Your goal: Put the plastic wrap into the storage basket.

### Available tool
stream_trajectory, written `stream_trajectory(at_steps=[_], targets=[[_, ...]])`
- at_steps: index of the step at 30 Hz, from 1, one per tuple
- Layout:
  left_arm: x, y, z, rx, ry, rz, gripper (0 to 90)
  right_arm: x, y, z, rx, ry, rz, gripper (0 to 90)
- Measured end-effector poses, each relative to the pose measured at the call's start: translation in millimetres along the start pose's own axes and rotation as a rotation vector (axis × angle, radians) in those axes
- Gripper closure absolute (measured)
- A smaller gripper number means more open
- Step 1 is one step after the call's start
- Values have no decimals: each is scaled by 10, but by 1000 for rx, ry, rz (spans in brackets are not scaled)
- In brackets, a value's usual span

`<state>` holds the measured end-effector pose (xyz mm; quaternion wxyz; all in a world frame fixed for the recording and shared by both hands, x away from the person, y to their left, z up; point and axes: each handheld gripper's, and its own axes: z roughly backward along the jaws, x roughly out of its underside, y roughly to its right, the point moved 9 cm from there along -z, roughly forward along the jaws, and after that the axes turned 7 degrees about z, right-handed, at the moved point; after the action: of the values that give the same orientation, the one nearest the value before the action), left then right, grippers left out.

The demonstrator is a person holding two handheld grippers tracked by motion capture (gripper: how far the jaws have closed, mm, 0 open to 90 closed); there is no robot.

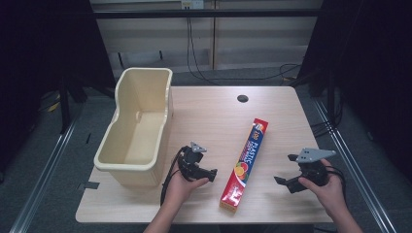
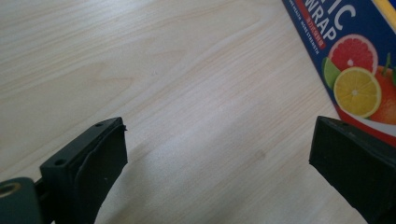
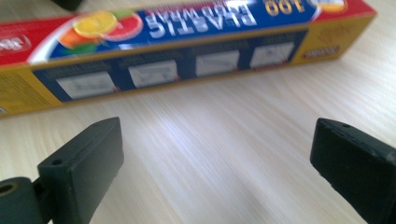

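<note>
Both hand-held grippers, left (image 1: 210, 174) and right (image 1: 283, 183), gape empty beside the plastic wrap box (image 1: 245, 162), whose instruction panels face the right gripper view.

Laboratory recording bay. A light wooden table (image 1: 204, 121) with a cable hole (image 1: 242, 98) stands between dark curtains (image 1: 43, 53); metal floor rails (image 1: 43, 170) run at left and right, and loose cables (image 1: 199, 73) trail along the far wall.

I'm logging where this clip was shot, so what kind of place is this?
Probably a lab or recording studio, not a home: black curtains surround a lone wooden table, cables trail along the back wall, and metal rails run along the grey floor.
</note>
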<state>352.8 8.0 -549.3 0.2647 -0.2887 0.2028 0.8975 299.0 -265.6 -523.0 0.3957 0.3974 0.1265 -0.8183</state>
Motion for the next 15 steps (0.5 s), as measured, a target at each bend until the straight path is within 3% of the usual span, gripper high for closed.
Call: stream_trajectory(at_steps=[1, 2, 3, 11, 15], targets=[[-2, 5, 12, 0, -16, -5, 41, 12, 4, 6, -5, 9, -10, 29], [-24, 35, -1, 9, -1, 10, 41, 19, 10, 11, 4, 4, -10, 27], [-21, 25, 13, 0, -18, -12, 41, 28, 10, 16, 10, -5, -8, 27], [-29, 79, 25, 11, -34, 11, 43, 31, 14, 26, 29, -15, -3, 28], [-76, 114, 56, 14, -53, -11, 43, 41, 24, 29, 39, -13, -4, 28]])
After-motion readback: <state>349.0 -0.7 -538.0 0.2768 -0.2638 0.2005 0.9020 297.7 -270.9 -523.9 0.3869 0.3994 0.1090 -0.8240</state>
